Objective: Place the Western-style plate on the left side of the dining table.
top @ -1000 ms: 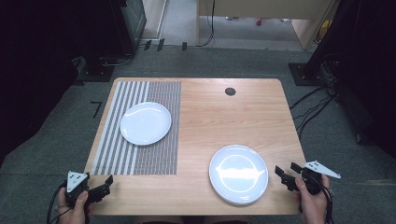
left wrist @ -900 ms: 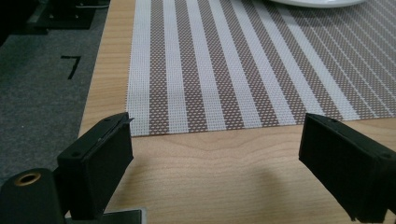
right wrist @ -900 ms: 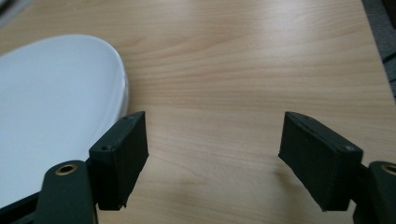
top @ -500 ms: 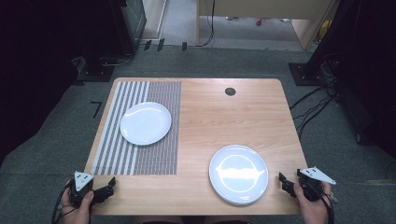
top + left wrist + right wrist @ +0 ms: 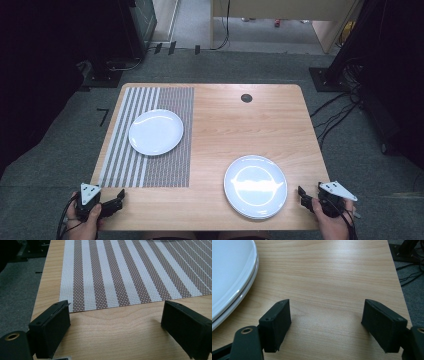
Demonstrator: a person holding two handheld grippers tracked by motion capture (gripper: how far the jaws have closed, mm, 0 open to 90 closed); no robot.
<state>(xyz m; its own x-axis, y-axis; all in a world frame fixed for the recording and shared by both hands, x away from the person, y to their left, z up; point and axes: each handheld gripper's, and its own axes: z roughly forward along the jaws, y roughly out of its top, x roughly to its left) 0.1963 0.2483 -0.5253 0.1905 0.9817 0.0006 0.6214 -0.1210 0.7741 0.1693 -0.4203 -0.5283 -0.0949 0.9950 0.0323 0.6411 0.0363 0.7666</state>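
A single white plate point(image 5: 156, 132) lies on a brown-and-white striped placemat point(image 5: 145, 160) on the left half of the wooden table point(image 5: 240, 130). A stack of two or three white plates point(image 5: 255, 186) sits near the front right. My left gripper point(image 5: 116, 201) rests at the front left corner, open and holding nothing; in the left gripper view it point(image 5: 115, 325) faces the placemat's near edge point(image 5: 125, 272). My right gripper point(image 5: 303, 197) is at the front right edge, open, just right of the stack. In the right gripper view it point(image 5: 325, 322) has the stacked plates point(image 5: 229, 277) to its left.
A small black round grommet point(image 5: 246, 98) is set in the table's far side. Grey carpet point(image 5: 360, 150) surrounds the table, with cables point(image 5: 340, 110) on the right and dark equipment stands point(image 5: 120, 55) at the back left.
Both grippers have drawn back a little toward the near edge of the table. The plates and the placemat have not moved.
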